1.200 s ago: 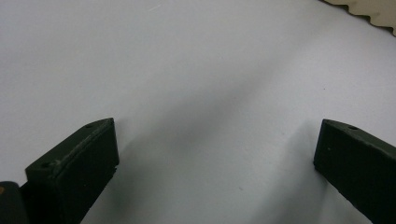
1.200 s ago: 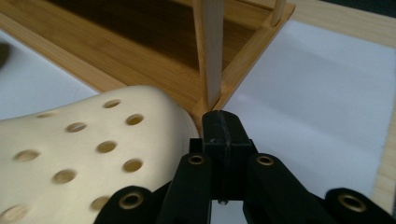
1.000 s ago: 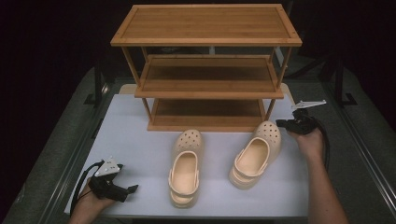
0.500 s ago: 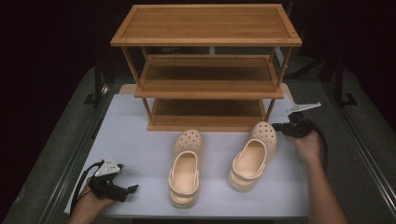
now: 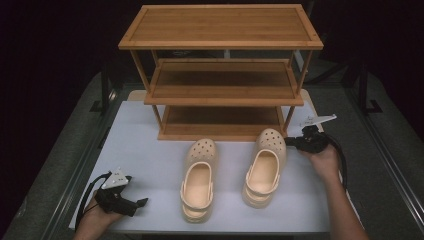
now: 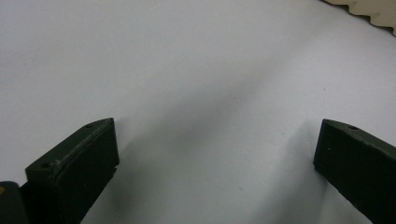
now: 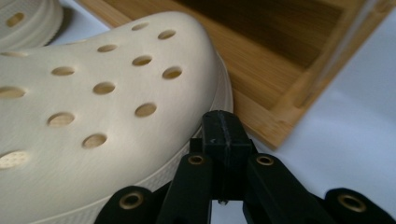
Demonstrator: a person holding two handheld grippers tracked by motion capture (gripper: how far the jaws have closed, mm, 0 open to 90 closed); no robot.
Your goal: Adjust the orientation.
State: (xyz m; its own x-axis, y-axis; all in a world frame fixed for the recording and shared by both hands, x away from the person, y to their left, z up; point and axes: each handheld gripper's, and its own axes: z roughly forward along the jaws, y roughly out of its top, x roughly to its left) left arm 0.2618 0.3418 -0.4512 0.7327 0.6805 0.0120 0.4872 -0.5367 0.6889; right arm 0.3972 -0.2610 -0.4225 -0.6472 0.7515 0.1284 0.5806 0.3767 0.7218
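Cream foam clog [image 5: 264, 167], toe dotted with round holes

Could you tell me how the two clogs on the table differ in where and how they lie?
The right clog lies nearer the wooden rack, its toe almost at the rack's corner post; the left clog lies farther from it. The right gripper, shut, rests at the right clog's toe; nothing touches the left clog. The right clog leans slightly leftward; the left clog points straight. Both are cream, perforated, upright and toe-first toward the rack.
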